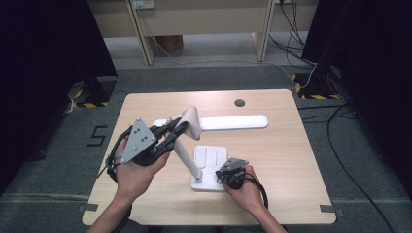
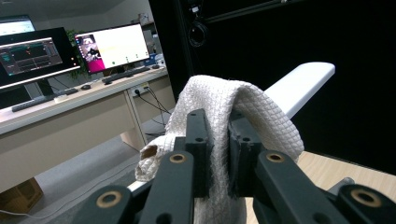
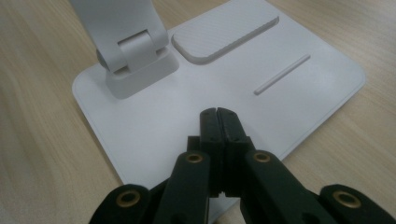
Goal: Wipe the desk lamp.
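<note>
Your left gripper (image 1: 180, 127) is pinching a white waffle-weave cloth (image 2: 219, 112) btwn its pads, w/ the fabric folded over the jaw tips and hanging down both sides, so the cloth is what meets the surface, not the black jaws. You've got it up against the desk lamp (image 1: 204, 145), right around the hinge where the slanted arm (image 1: 187, 158) joins the long flat head (image 1: 233, 121); in the left gripper view the head runs off up and to the right just behind the cloth. That reads as wiping the lamp, prob. the arm or the underside of the head. Your right gripper (image 3: 218, 114) has its jaws pressed together w/ nothing btwn them, tips on or just above the lamp's flat white base (image 3: 154, 116), near the front edge and close to the arm's lower hinge (image 3: 135, 56). I'd judge that's there to pin the base so the lamp doesn't slide or tip on the table (image 1: 282, 150) while the left pushes on the arm. Keep the pinch firm: the cloth is loose at its ends and could slip off if you drag hard over the hinge.
</note>
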